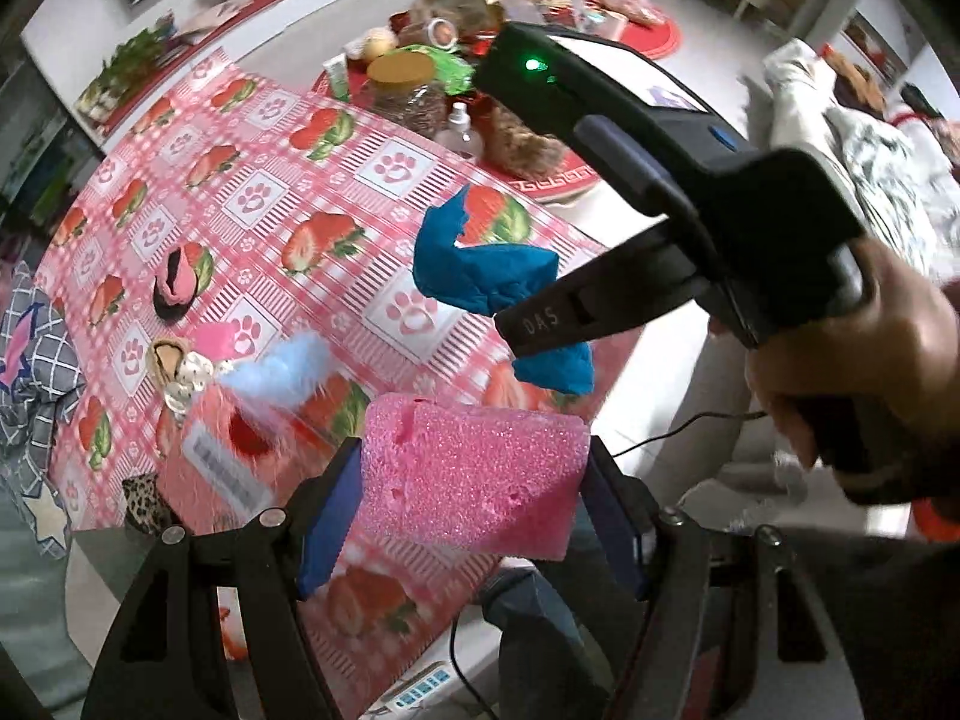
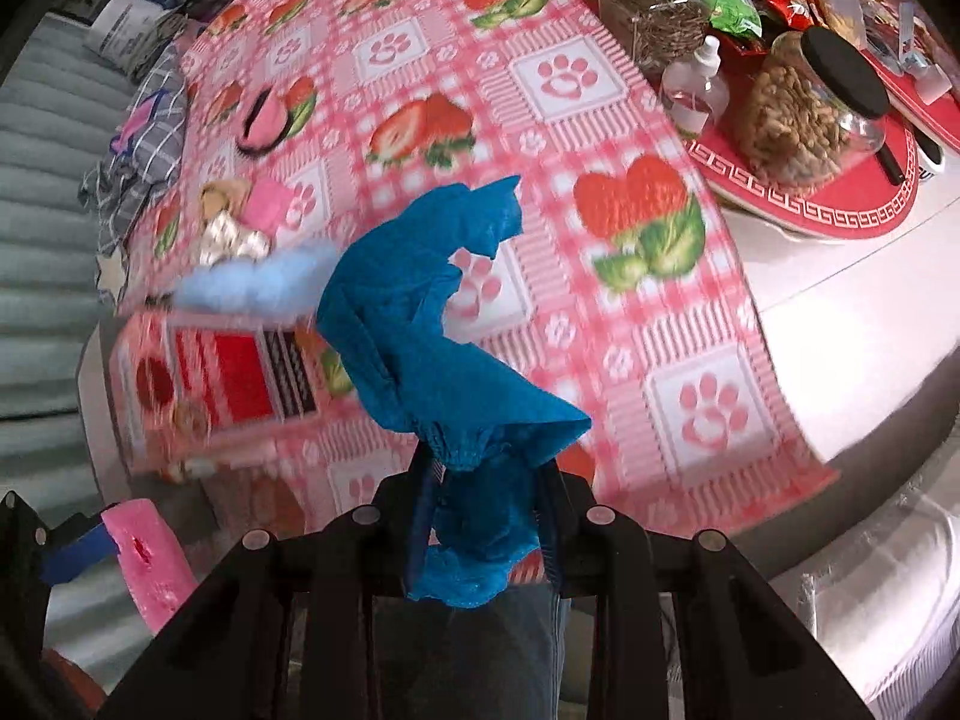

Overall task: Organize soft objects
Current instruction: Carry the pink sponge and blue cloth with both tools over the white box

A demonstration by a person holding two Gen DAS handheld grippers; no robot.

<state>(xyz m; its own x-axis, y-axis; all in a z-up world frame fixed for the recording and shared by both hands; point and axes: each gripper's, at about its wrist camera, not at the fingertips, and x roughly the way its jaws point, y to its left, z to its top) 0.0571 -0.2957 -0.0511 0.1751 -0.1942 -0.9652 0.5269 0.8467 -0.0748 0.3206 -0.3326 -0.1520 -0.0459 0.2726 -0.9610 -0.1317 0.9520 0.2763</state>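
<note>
My left gripper (image 1: 474, 480) is shut on a pink sponge (image 1: 474, 474), held above the table's near edge; the sponge also shows in the right wrist view (image 2: 150, 558). My right gripper (image 2: 489, 510) is shut on a crumpled blue cloth (image 2: 432, 324), which hangs over the table; the cloth also shows in the left wrist view (image 1: 480, 276) under the right gripper (image 1: 540, 330). A pink box (image 2: 222, 384) with a light blue fluffy piece (image 2: 258, 288) on it sits at the table's near left.
The table has a pink strawberry-and-paw cloth (image 2: 558, 78). On it lie a pink and black soft item (image 2: 264, 120), a small pink piece (image 2: 264, 204) and a beige and white item (image 2: 222, 222). Jars (image 2: 654, 6), a bottle (image 2: 696, 90) and snacks stand on red mats at the far right.
</note>
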